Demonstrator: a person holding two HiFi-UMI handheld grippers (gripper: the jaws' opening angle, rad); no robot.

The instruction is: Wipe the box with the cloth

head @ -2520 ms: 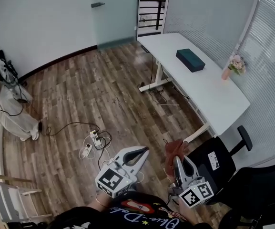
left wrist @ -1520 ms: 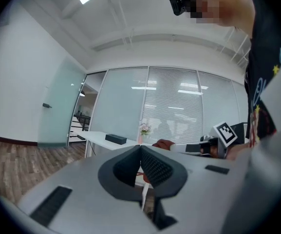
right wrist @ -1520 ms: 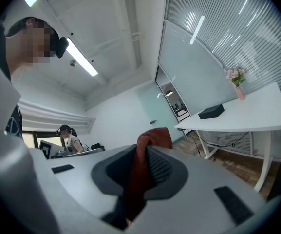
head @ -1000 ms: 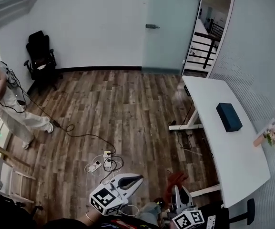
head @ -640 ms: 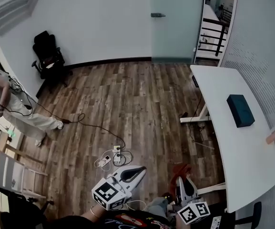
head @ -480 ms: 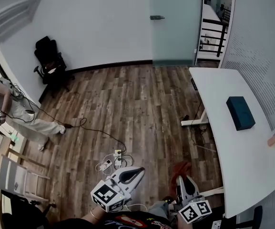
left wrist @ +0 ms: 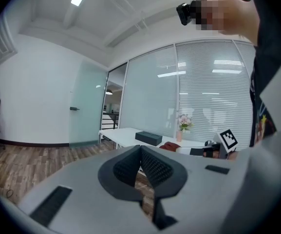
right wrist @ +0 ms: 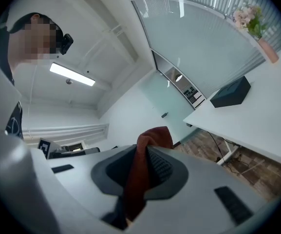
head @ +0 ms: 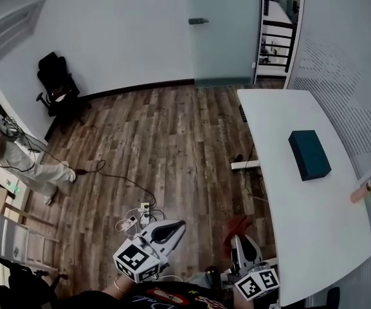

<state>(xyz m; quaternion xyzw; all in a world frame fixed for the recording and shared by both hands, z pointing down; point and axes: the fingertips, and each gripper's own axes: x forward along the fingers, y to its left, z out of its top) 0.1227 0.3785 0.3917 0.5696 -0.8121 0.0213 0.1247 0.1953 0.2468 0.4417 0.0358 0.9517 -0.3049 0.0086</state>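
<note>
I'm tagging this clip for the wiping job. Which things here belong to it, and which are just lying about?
For the job: red cloth, clamped in the right gripper; dark box on the white table.

Just about: flower vase; power strips and cables on the floor; black office chair; the left gripper, shut and empty.

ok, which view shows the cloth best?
Right gripper view: the cloth fills the centre, pinched between the shut jaws, with its red folds clear. The head view shows only a small red bunch at the tip of the right gripper. The left gripper view catches just a red sliver beside that gripper.
</note>
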